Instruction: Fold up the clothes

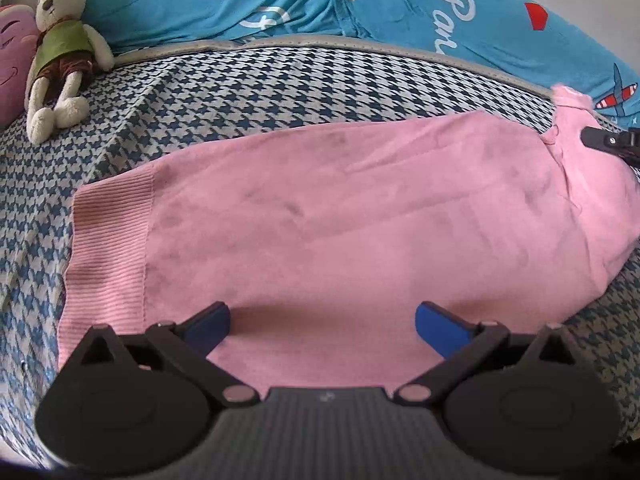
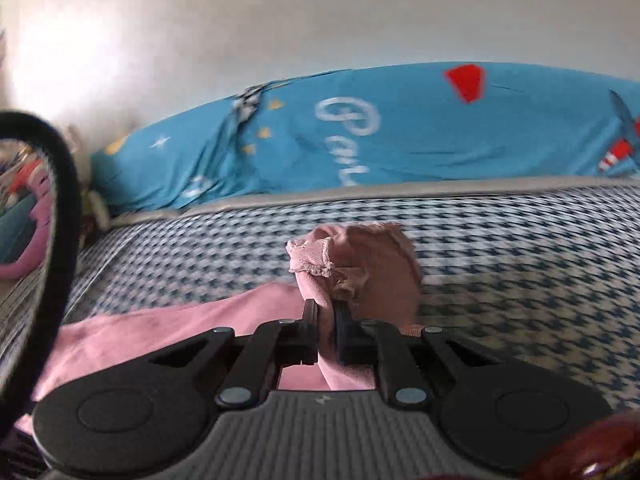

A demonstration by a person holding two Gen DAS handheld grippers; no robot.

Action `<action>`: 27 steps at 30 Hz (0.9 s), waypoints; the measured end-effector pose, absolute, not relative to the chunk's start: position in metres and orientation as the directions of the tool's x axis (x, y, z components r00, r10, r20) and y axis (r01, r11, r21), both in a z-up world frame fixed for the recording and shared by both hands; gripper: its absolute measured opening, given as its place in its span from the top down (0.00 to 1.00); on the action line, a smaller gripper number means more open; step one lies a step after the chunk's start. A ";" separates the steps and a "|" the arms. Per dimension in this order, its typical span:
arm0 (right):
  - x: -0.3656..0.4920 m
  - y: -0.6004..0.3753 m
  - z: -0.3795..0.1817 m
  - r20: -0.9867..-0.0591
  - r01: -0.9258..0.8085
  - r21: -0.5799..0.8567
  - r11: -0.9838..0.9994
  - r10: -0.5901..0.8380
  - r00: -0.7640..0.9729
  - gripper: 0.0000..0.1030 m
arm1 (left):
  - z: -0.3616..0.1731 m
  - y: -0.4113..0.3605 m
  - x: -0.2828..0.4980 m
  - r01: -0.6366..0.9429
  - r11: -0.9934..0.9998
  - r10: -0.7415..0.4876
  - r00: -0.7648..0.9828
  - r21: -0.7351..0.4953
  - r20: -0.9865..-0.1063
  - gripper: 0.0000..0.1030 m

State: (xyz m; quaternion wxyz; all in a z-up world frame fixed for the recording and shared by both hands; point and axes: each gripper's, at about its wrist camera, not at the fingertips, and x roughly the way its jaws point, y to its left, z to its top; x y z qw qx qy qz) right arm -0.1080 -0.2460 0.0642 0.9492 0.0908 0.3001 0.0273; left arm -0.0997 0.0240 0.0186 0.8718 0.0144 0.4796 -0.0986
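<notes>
A pink knit sweater [image 1: 328,208] lies flat across the houndstooth bed cover [image 1: 240,80], its ribbed hem toward the left. My left gripper [image 1: 322,320] hovers open over the sweater's near edge, blue pads wide apart with nothing between them. In the right wrist view my right gripper [image 2: 326,320] is shut on a bunched end of the pink sweater [image 2: 360,264], lifted off the bed, its lace-trimmed edge sticking up past the fingers. That right gripper [image 1: 600,140] shows as a black tip at the sweater's far right end in the left wrist view.
A blue printed pillow [image 1: 320,4] runs along the back of the bed. A stuffed rabbit [image 1: 64,52] and a pink plush [image 1: 14,56] lie at the far left. A black curved strap [image 2: 60,184] crosses the left of the right wrist view.
</notes>
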 end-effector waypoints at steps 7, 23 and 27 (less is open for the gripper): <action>-0.090 -0.200 0.043 -0.649 -0.142 0.163 0.976 0.215 0.730 0.83 | 0.017 0.037 -0.095 0.153 0.985 -0.149 0.523 -0.079 -0.839 0.00; -0.123 -0.260 0.077 -0.620 0.023 0.272 0.962 0.157 0.769 0.71 | 0.018 0.043 -0.093 0.131 0.988 -0.142 0.534 -0.084 -0.834 0.00; -0.132 -0.261 0.070 -0.629 0.004 0.331 0.944 0.218 0.746 0.71 | 0.018 0.042 -0.094 0.130 0.988 -0.144 0.534 -0.088 -0.833 0.00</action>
